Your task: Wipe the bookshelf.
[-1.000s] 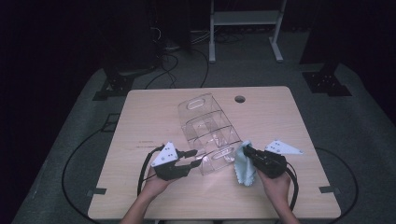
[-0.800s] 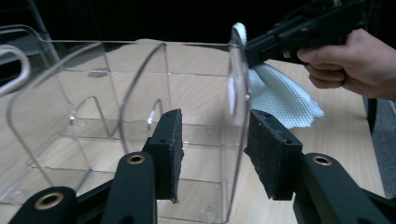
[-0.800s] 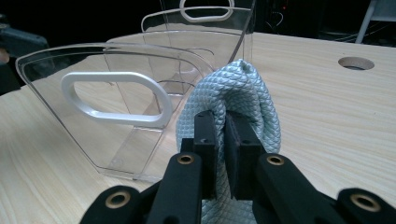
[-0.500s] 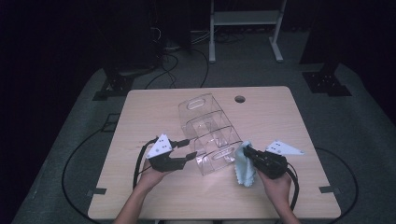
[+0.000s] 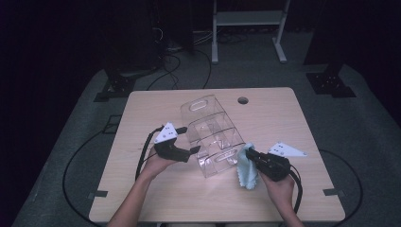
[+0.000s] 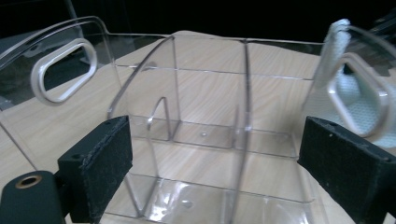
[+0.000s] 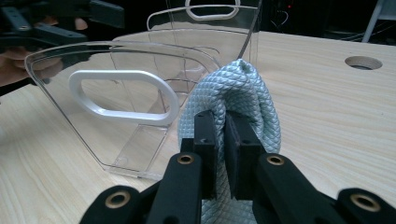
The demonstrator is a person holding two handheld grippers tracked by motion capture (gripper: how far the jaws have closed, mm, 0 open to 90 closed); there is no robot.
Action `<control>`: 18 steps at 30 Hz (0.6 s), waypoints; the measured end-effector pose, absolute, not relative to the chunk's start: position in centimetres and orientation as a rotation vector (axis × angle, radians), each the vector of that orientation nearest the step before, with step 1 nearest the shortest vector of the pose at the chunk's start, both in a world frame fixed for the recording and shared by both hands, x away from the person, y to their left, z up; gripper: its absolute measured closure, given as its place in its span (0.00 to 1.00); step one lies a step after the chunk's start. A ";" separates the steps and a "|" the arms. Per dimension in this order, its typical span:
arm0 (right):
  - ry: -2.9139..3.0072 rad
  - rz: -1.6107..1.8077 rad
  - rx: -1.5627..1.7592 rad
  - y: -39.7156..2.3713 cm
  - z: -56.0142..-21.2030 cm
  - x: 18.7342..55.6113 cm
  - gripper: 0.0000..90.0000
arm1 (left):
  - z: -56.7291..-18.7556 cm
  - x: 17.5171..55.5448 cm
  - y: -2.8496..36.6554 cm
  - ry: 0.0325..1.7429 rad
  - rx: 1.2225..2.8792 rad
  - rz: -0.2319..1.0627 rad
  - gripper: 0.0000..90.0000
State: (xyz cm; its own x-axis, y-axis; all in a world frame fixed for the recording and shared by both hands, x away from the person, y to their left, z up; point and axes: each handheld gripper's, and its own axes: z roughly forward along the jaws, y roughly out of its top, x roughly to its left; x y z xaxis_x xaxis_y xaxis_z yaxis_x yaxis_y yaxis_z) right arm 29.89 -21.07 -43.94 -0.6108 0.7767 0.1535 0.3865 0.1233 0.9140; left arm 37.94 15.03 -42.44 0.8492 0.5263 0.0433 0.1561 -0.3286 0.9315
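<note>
Two grippers: our left gripper (image 5: 188,140), jaws just opened wide, faces the clear acrylic organizer (image 5: 213,135); our right gripper (image 5: 249,153) pinches a light-blue cloth (image 5: 247,169) beside it.

Nope, can't read any writing, labels, brand marks or numbers anywhere here, not on a single thing in sight.
</note>
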 end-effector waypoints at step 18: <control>2.054 1.490 1.119 -21.1 -44.0 30.0 0.93 | -43.0 40.9 14.1 0.489 1.984 0.408 0.03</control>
State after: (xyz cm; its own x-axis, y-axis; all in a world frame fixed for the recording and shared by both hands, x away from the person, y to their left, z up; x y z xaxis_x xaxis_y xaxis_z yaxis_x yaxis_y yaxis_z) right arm 30.05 -21.09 -44.01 -0.6184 0.7709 0.1527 0.3843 0.1272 0.9144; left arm 40.93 14.11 -43.00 0.8606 0.5040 0.0731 0.1627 -0.4082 0.8983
